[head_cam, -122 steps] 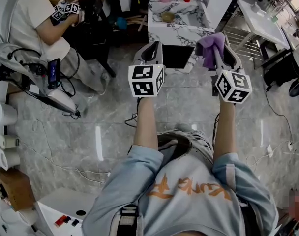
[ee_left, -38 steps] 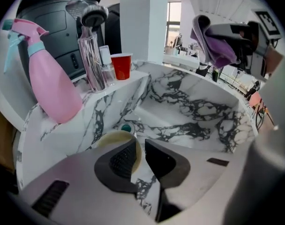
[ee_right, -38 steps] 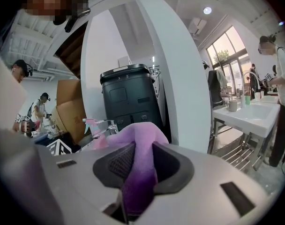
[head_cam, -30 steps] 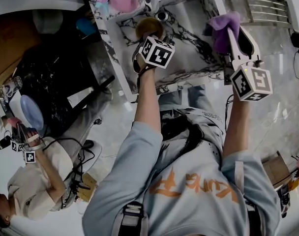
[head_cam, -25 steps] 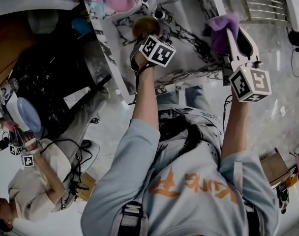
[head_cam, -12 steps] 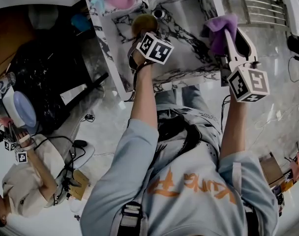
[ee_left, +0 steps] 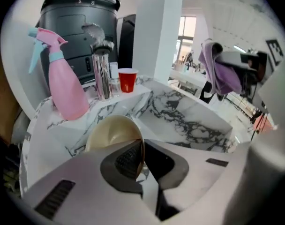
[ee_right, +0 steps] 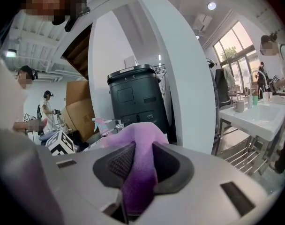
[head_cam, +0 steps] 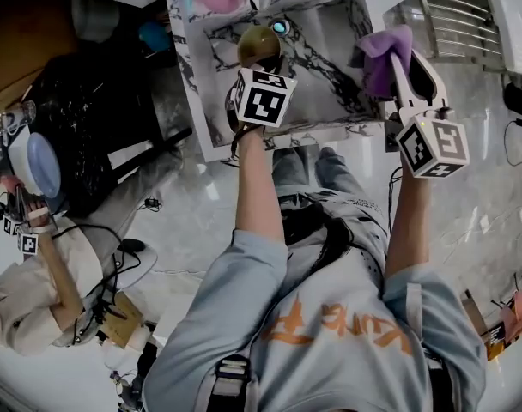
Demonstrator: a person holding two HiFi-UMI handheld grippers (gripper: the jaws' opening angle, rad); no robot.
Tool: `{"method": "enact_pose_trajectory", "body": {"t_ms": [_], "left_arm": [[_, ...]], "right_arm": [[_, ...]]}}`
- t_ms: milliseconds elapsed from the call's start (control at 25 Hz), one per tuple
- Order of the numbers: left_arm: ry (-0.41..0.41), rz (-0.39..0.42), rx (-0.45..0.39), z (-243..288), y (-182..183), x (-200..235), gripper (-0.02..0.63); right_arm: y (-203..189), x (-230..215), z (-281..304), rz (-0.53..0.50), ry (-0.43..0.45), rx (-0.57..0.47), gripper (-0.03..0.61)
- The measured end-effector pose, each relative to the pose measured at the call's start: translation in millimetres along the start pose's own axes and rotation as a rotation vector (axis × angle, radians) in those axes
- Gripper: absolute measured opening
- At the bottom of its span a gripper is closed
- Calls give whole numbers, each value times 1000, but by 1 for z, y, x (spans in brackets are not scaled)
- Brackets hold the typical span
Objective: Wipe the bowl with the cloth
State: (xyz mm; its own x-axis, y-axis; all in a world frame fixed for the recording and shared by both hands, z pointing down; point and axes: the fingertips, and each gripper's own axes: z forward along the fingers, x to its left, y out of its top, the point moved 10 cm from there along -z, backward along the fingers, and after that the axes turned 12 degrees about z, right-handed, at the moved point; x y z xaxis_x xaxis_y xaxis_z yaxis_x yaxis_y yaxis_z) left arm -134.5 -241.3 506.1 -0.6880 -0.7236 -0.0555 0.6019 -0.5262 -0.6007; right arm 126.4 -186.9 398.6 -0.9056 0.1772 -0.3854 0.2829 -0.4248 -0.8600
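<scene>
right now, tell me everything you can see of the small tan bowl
The small tan bowl is round, smooth and glossy, cream inside, thin-rimmed and apparently empty. It is tilted on edge, its rim pinched between the jaws of the left gripper, above the white marble sink.

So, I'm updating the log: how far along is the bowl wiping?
Done: the left gripper is shut on the bowl at its rim, and the right gripper is shut on the purple cloth. In hand: the bowl held over the marble basin. Left: purple cloth and bowl are apart, so all the wiping.
</scene>
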Motion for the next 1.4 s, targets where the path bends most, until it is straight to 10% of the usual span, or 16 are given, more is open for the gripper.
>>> {"method": "enact_pose_trajectory", "body": {"t_ms": [280,680,1080,1400], "left_arm": [[-22,-238,-257,-47,12,-30,34],[-125,-320,-573,-101,34,-76,34],[-242,-133,-708,-146,60,-119,34],[-321,90,-703,-166,77,-151,34]], "right_arm": [[9,-15,-29,8,48,-30,117],[26,-19,-64,9,230,-87,117],[48,14,-91,-127,548,-46,117],[56,36,-97,-188,632,-50,117]]}}
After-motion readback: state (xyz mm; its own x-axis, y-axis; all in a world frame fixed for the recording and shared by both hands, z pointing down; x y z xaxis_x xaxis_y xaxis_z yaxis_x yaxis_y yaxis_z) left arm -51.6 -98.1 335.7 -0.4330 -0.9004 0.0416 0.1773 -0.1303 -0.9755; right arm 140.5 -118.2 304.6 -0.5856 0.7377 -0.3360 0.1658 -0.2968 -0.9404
